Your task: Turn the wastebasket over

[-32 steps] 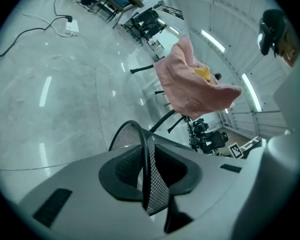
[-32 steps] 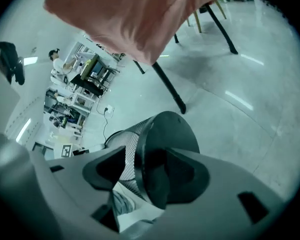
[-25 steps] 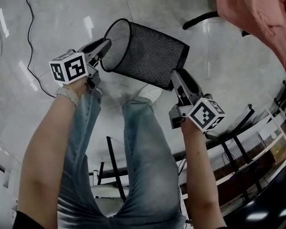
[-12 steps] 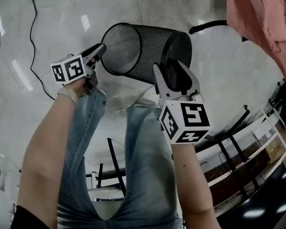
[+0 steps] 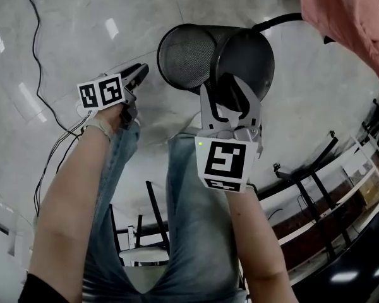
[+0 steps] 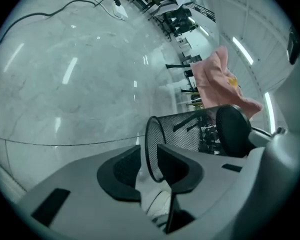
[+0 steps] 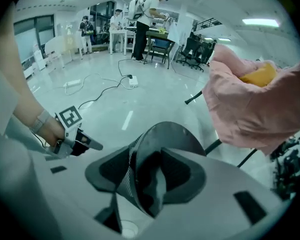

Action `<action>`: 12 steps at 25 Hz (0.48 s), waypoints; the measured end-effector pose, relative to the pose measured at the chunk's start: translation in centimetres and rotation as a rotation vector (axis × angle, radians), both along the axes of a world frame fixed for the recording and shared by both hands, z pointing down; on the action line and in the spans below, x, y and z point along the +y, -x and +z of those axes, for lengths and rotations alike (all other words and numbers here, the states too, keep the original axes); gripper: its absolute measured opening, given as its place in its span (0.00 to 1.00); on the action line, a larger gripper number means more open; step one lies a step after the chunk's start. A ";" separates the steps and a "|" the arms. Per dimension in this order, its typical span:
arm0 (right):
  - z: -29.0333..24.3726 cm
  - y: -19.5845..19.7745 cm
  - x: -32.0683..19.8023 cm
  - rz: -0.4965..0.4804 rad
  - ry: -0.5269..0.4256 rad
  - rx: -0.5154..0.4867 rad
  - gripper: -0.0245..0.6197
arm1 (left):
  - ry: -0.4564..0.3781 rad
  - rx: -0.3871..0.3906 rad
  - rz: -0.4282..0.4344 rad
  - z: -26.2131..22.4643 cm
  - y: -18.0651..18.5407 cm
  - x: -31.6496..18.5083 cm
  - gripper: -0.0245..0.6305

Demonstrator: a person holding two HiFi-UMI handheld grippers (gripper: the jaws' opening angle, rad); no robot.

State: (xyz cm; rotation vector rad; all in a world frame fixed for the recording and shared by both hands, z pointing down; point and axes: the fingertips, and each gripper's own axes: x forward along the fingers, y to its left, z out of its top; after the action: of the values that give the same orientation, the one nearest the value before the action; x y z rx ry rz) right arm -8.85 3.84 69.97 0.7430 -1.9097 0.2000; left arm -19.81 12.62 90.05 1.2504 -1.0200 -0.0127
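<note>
The black mesh wastebasket (image 5: 189,59) hangs in the air on its side, its open mouth toward the left and its solid base (image 5: 246,55) toward me. My right gripper (image 5: 224,96) is shut on the base edge, with the mesh wall (image 7: 127,176) and base between its jaws, which have just been closing. My left gripper (image 5: 139,74) hangs open a short way left of the rim, touching nothing, and its jaws have been opening. In the left gripper view the basket's rim (image 6: 149,144) shows beyond those jaws (image 6: 146,156).
A pink cloth (image 5: 347,17) hangs at the upper right, near the basket. A black cable (image 5: 38,17) runs over the glossy floor at left. Black chair legs (image 5: 275,23) lie behind the basket, racks (image 5: 328,188) stand at right. The person's jeans (image 5: 189,201) are below.
The right gripper rolled and swung left under the basket, turning its base toward me. The left gripper let go of the rim and dropped away to the left.
</note>
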 end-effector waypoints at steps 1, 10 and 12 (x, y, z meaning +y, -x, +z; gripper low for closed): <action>0.4 -0.4 0.0 -0.001 -0.005 0.017 0.35 | 0.006 -0.004 -0.005 -0.3 0.3 0.3 0.20; 2.6 -4.0 -1.5 0.014 -0.036 0.134 0.10 | 0.012 -0.051 -0.025 -2.1 3.2 2.4 0.20; 2.6 -4.7 -1.9 0.006 -0.038 0.150 0.10 | 0.005 -0.056 -0.020 -2.4 3.0 2.4 0.20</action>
State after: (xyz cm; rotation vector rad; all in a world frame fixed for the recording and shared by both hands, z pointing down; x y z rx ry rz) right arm -4.18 1.98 72.62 0.7681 -1.7736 0.1088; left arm -22.86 15.04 87.65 1.2422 -1.0803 0.0095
